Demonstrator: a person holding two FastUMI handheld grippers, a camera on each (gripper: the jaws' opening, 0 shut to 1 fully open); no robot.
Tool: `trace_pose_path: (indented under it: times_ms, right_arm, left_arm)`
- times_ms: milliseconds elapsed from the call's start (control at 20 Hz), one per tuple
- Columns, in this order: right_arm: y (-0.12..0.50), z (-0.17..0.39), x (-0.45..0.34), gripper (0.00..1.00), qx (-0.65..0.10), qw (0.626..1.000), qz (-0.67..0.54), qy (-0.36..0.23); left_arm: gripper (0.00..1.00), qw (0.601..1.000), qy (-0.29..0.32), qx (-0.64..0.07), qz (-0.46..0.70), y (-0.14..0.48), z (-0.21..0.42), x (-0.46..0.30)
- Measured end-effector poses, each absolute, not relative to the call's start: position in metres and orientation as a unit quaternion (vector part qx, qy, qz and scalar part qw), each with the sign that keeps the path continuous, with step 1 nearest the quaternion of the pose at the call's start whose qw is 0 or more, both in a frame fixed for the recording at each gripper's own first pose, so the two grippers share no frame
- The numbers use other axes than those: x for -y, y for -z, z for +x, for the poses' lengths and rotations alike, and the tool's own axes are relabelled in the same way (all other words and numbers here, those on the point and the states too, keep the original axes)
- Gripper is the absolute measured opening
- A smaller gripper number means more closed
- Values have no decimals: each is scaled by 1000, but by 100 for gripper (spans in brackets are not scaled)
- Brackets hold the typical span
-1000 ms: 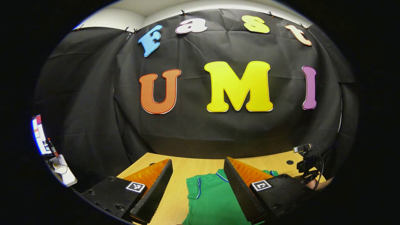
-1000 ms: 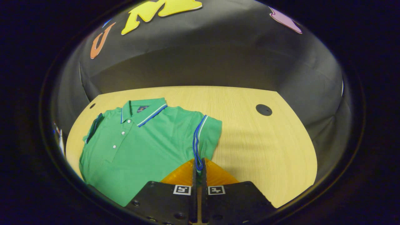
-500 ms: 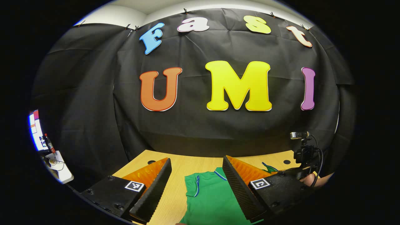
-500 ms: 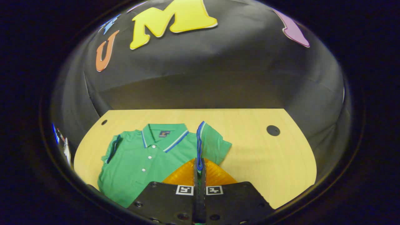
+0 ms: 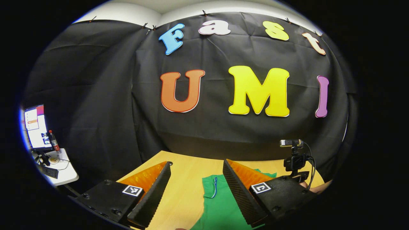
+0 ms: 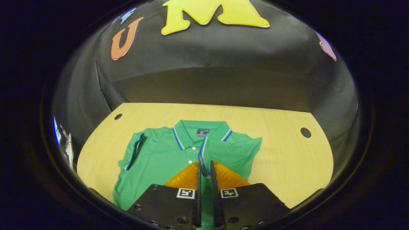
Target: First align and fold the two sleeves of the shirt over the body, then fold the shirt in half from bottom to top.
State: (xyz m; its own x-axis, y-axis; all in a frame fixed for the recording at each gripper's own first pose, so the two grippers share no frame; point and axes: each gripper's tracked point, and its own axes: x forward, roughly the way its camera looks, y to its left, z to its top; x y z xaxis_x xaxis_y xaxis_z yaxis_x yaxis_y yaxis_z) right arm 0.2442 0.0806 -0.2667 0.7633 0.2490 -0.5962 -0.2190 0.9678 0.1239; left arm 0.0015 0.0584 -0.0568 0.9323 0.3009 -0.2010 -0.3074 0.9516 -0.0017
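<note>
1 sleeve across green shirt

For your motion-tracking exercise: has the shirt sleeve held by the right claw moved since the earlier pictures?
Yes. The sleeve has swung across from the bare table side onto the shirt body, near the collar.

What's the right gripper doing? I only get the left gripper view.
Observer: In the right gripper view, the right gripper is over the shirt chest, with one sleeve folded across the body.
Operator: Clamped?
Observer: The jaws are nearly together with that sleeve's striped cuff between them. I can't tell if they press.
Operator: Other sleeve?
Observer: The other sleeve looks folded in too, its stripe lying near the shirt's edge on the view's left.
</note>
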Motion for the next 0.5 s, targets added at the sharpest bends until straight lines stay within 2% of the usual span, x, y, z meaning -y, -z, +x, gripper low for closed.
trace_pose_path:
  times_ms: [50, 300, 500]
  right_arm:
    - [259, 240, -83, 20, -314, 941, 28, -125]
    - [226, 220, -73, 97, -281, 954, 15, -106]
    - [186, 185, -49, 98, -248, 965, 16, -87]
  left_arm:
    - [100, 983, -157, -98, -15, 55, 0, -63]
    - [100, 986, -133, -95, -17, 64, 9, -66]
    - [100, 990, -83, -113, 12, 109, 39, -53]
